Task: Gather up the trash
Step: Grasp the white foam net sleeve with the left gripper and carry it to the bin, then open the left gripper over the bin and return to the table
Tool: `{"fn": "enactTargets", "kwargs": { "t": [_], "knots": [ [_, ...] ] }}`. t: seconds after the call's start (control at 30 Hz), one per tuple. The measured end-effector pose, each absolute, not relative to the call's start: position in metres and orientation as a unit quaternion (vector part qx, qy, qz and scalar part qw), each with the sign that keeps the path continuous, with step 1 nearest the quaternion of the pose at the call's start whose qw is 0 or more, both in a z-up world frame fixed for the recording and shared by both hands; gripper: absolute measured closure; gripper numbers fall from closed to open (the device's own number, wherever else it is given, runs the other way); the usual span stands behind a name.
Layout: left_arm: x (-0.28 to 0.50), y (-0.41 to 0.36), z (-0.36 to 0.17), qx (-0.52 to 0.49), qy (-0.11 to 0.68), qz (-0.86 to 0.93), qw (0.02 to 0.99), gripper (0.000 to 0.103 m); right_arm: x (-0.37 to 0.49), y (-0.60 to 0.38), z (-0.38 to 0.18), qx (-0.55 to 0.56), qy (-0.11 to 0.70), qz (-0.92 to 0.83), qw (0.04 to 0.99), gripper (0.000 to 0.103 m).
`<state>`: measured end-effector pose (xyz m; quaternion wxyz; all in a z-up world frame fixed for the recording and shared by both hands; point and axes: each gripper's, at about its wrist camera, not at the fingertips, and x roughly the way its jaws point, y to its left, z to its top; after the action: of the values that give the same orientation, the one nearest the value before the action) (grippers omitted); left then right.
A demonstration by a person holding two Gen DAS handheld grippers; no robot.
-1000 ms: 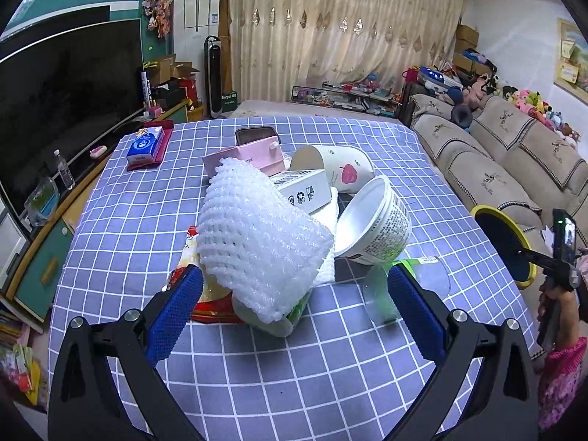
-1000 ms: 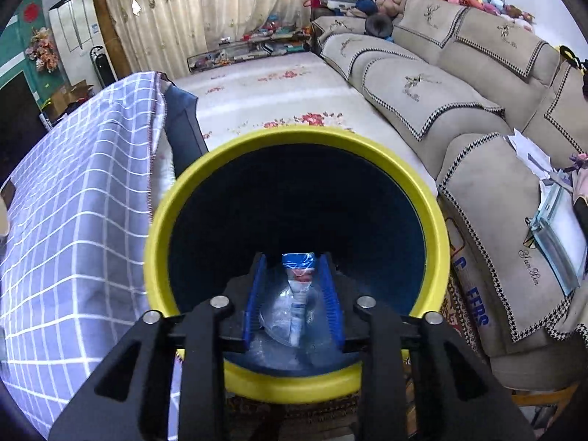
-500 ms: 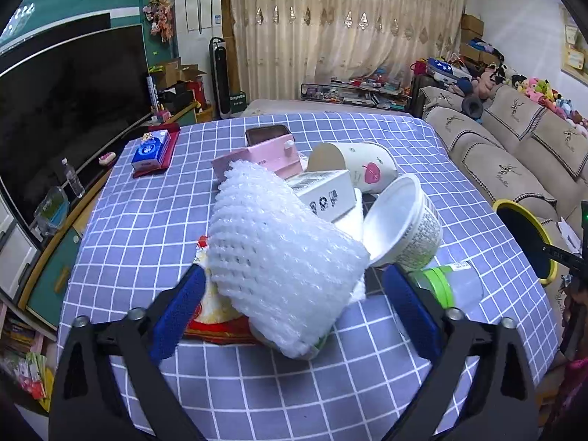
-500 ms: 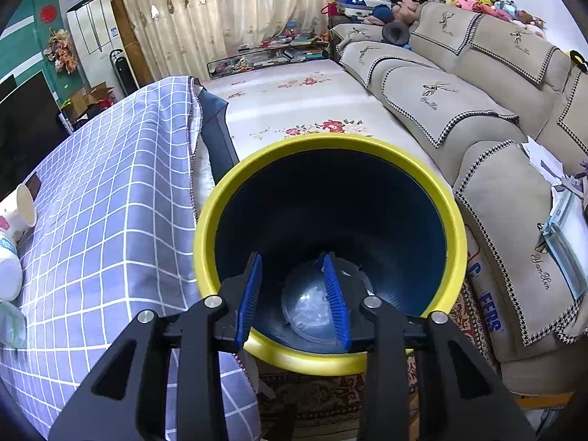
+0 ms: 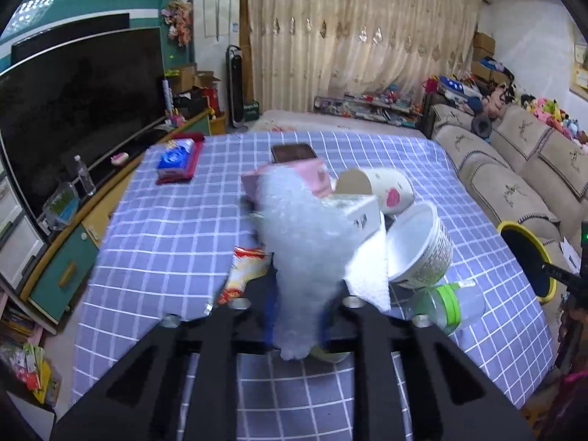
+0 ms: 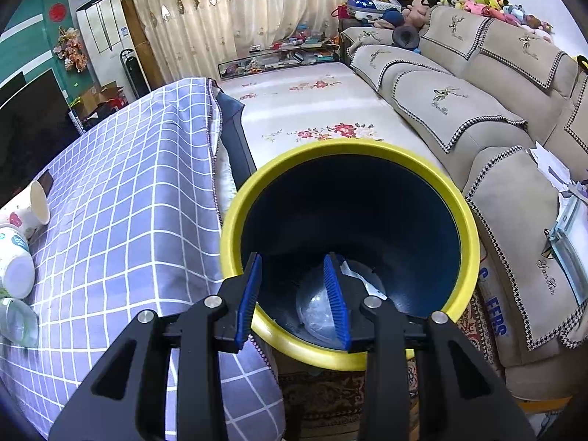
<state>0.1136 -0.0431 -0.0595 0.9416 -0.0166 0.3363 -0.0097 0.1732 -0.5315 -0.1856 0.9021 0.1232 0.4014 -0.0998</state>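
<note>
My left gripper [image 5: 296, 325] is shut on a white foam net sleeve [image 5: 305, 242] and holds it over the trash pile on the checked table [image 5: 165, 228]. Behind it lie a white box [image 5: 362, 213], a paper cup [image 5: 386, 187], a white tub [image 5: 422, 250], a clear bottle with green band [image 5: 446, 305] and a red snack wrapper [image 5: 242, 275]. My right gripper [image 6: 294, 294] is open and empty above the yellow-rimmed bin [image 6: 349, 246]. A crushed clear bottle [image 6: 318, 308] lies in the bin's bottom.
The bin also shows at the table's right edge in the left wrist view [image 5: 529, 261]. A blue tissue pack [image 5: 174, 154], a phone [image 5: 292, 152] and a pink box [image 5: 312, 176] lie on the far table. A sofa [image 6: 477, 110] stands right of the bin.
My left gripper closed on the foam net sleeve and lifted it. My right gripper released the clear bottle into the bin, opened, and pulled back up and away from it.
</note>
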Motion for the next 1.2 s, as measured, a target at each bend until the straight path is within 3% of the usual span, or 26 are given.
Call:
{"fn": "enactTargets", "kwargs": {
  "t": [0.3, 0.4, 0.67, 1.03, 1.2],
  "knots": [
    [0.09, -0.065, -0.016, 0.001, 0.299, -0.053, 0.953, 0.088, 0.157, -0.538, -0.167, 0.125, 0.375, -0.11, 0.912, 0.069],
    [0.092, -0.092, -0.007, 0.01, 0.298, -0.096, 0.95, 0.088, 0.144, -0.548, -0.159, 0.126, 0.364, -0.123, 0.915, 0.064],
    [0.112, -0.212, 0.003, 0.053, 0.288, -0.235, 0.927, 0.088, 0.102, -0.592, -0.149, 0.154, 0.334, -0.165, 0.915, 0.064],
    [0.17, -0.404, -0.043, 0.097, 0.351, -0.372, 0.854, 0.088, 0.077, -0.642, -0.153, 0.181, 0.323, -0.202, 0.907, 0.064],
    [0.193, -0.456, -0.076, 0.112, 0.387, -0.385, 0.83, 0.086, 0.069, -0.653, -0.154, 0.183, 0.325, -0.21, 0.904, 0.063]
  ]
}}
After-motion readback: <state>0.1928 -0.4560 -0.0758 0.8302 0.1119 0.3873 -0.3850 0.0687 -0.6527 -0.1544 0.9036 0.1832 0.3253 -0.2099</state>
